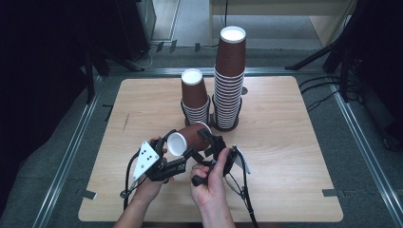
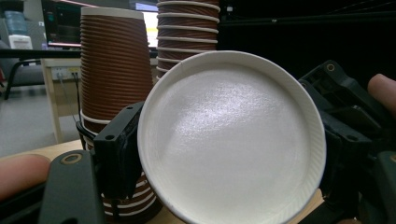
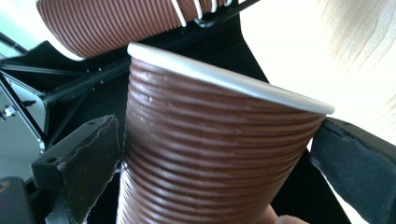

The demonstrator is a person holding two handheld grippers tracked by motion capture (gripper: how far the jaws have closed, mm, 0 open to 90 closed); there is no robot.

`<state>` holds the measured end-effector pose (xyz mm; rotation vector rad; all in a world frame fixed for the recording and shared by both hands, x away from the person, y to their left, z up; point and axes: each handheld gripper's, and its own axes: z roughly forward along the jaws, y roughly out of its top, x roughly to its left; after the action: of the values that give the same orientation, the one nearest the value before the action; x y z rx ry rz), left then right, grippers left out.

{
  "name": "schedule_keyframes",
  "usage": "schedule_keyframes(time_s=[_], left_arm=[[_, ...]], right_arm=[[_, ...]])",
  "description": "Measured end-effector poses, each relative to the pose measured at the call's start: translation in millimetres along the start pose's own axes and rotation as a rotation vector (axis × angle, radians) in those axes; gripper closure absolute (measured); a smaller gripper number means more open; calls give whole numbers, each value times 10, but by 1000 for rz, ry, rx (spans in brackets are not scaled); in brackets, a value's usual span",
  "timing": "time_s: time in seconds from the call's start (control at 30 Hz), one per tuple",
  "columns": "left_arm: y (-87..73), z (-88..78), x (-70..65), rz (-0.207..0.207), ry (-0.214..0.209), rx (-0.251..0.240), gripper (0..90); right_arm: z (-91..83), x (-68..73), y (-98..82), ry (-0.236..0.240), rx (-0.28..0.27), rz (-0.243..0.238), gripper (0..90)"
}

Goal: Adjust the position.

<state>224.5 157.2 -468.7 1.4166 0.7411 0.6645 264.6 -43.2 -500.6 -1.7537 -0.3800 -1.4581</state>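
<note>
The tabletop [image 1: 285, 156] is a pale wood-grain board with rounded corners, set in a grey metal-railed frame. Toward its far edge, a little right of the middle, stands the tall stack [image 1: 230, 76] of ribbed brown paper cups, nested upside down so the white flat bottom of the top cup faces up and the white rolled rims show as thin rings down its lower half. Just beside it on the left, and touching or nearly so, is the short stack [image 1: 195, 97] of the same cups, also upside down, with only a few rims banded at its base; both stacks sit in dark round holders. Nearer the front edge, around the middle, a single cup [image 1: 186, 138] is held off the board, lying on its side with its white bottom disc turned toward the left gripper [image 1: 167, 156]. In the left gripper view that disc is slightly pebbled and ringed by a raised rim, with a black jaw at its left side; whether this gripper grips the cup I cannot tell. The right gripper [image 1: 209, 140] is clamped on the cup's corrugated wall, its black padded jaws pressing both sides below the rolled white rim in the right gripper view.
</note>
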Motion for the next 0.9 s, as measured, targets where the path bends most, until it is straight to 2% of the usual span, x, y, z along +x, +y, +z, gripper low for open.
schedule_keyframes(time_s=[0.17,0.23,0.33,0.4,0.63,0.9], left_arm=[[-14,-10,8,18,6,11,236],[-22,-14,8,7,-18,4,235],[-32,-7,-26,47,-5,8,235],[-35,-3,-20,34,-9,7,235],[-45,-7,-30,52,-22,13,235],[-58,-24,-12,45,-27,18,234]], right_arm=[[40,-15,6,-13,6,13,5],[56,-28,8,-22,14,24,0],[80,-53,-12,-17,18,34,0],[86,-56,-29,-11,20,36,0],[98,-63,-15,-8,19,49,26],[93,-54,-39,4,15,28,78]])
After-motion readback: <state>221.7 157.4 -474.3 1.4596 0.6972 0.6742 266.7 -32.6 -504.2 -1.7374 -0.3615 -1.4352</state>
